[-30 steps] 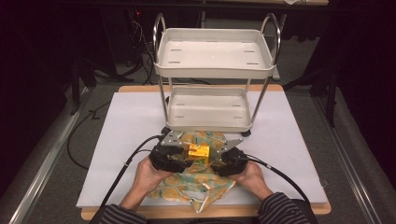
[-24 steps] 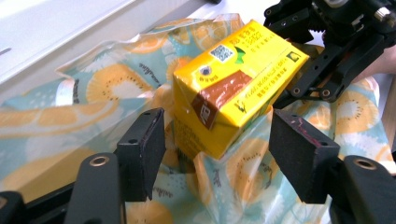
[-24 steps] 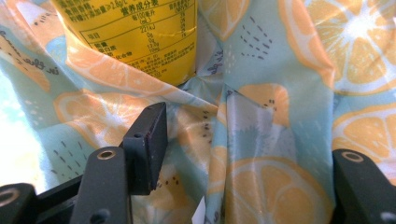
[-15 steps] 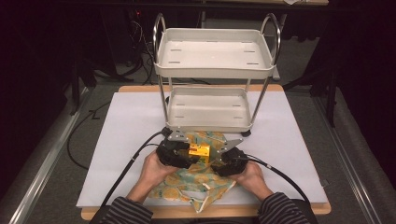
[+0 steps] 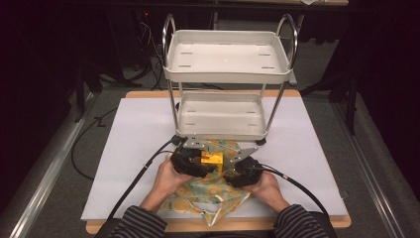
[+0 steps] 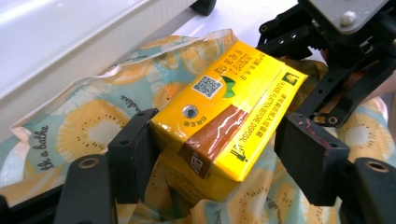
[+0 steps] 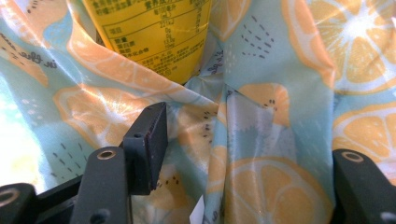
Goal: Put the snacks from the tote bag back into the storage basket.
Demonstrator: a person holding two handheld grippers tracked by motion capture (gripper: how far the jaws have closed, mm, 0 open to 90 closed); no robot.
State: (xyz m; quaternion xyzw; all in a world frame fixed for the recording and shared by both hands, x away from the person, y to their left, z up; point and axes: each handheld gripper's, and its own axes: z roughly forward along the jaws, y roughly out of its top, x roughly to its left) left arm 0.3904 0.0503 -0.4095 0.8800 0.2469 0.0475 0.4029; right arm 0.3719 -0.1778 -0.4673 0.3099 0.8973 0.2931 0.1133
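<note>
Striped dark-and-grey sleeves point(image 5: 143, 224); each black tool point(image 5: 190, 161) trails a black cable point(image 5: 136, 181), its pads point(image 6: 310, 142) seemingly red-smudged.

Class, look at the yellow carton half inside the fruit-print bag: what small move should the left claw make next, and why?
Probably draw the left claw back off the carton. Its jaws have just been opening: one pad touches, the other stands clear. The carton sits in the bag, whose cloth lies between the right claw's jaws.

Left claw point(image 6: 215, 154) opening, right claw point(image 7: 247, 154) wide, close together.
</note>
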